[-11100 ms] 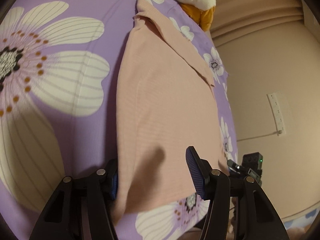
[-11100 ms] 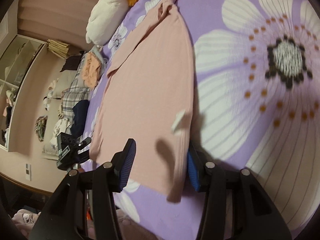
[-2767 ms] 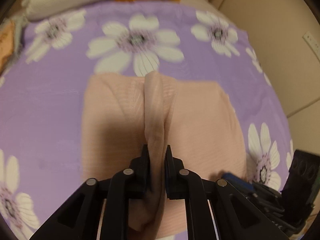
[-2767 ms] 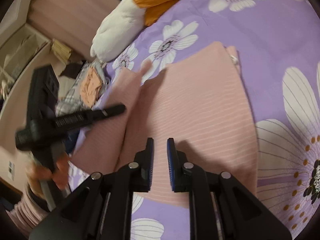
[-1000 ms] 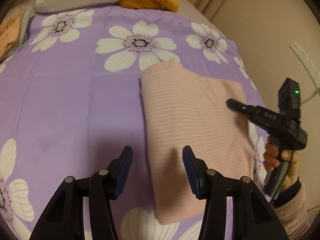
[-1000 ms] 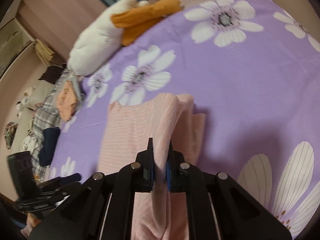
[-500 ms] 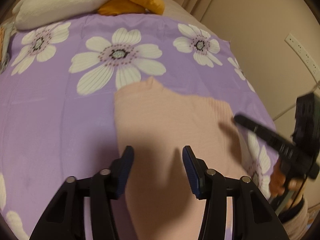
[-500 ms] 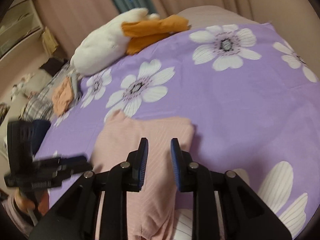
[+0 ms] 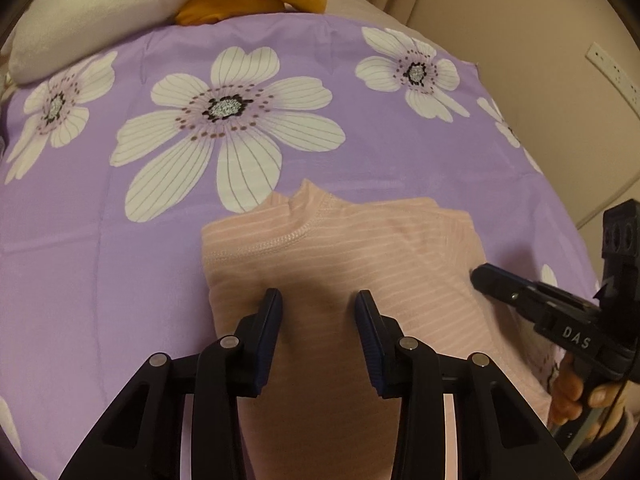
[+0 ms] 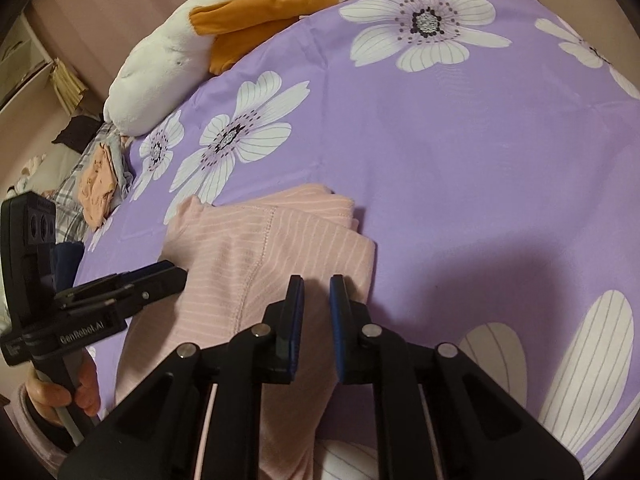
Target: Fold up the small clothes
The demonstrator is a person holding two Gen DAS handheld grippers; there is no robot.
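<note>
Where tongs (image 9: pixel 319 320) overlap, pink garment (image 9: pixel 340 248) hidden.

Dim warm indoor light, soft gripper shadows on the pink garment (image 9: pixel 340 264) and on the purple floral sheet (image 10: pixel 460 152) right of it, strong fisheye bending, dark vignetted corners, sheet edges soft, no glare.

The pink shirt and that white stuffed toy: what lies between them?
Only bare purple flowered sheet separates the pink shirt from the stuffed toy, seen in both wrist views.
</note>
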